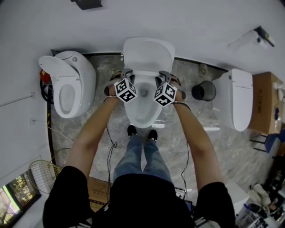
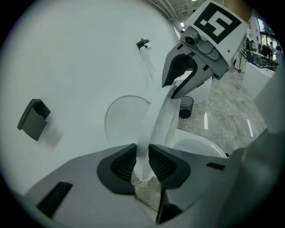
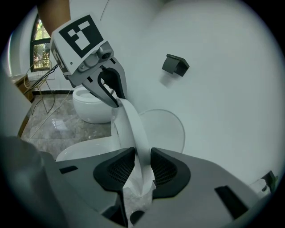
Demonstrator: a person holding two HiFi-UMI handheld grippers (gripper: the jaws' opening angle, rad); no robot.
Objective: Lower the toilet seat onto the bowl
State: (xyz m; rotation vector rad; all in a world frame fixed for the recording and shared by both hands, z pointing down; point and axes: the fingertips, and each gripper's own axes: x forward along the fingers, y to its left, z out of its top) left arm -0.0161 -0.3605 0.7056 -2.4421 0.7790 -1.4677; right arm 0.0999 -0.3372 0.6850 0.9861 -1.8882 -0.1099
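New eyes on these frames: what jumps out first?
Both grippers clamp the same white toilet seat: the left gripper on one side of the ring and the right gripper on the other, holding it raised off the bowl of the middle toilet. A second toilet stands at the left and a third toilet at the right, with a dark bin beside the third.

**Cropped, Covered, Too Small**

The head view's lower edge cut off the person point(image 1: 142, 196), its top edge a dark wall fitting point(image 1: 87, 4), its right edge a cardboard box point(image 1: 266, 102). Clutter point(image 1: 262, 205) at bottom right was too small to identify. The far end of the toilet seat point(image 2: 158, 120) lay hidden inside the right gripper point(image 2: 173, 91).
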